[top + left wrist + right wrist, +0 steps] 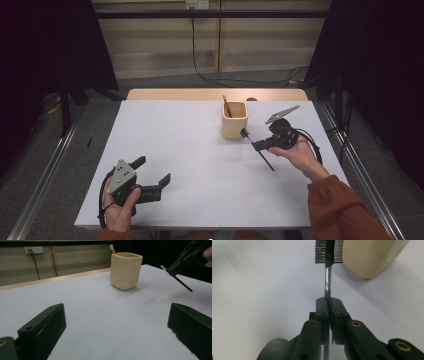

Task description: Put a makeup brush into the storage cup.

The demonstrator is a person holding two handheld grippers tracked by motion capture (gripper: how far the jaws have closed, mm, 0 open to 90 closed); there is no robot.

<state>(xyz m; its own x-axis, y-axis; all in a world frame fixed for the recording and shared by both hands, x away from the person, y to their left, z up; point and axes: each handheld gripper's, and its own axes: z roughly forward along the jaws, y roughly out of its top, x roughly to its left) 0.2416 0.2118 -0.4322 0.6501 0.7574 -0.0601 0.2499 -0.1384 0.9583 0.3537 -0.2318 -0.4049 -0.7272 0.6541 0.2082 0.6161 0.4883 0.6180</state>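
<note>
- The left gripper (152, 170) rests low on the tabletop (200, 165), well to the near left of the cream cup (234, 120), its fingers (42, 327) spread wide with nothing between them. It is best kept there, clear of the other hand's path.
- The cup stands upright near the far edge of the tabletop, with a wooden stick (226, 106) leaning inside it against the left wall. That leaves the right part of the mouth free, the better place to aim.
- Just right of the cup, the right gripper (256, 145) has its fingers (322, 312) clamped on the handle of a brow brush (329, 255), its comb head close to the cup's wall.
- The step looks like dropping the brush into the cup: lift it above the rim, tip it upright, and release only once it is inside.
</note>
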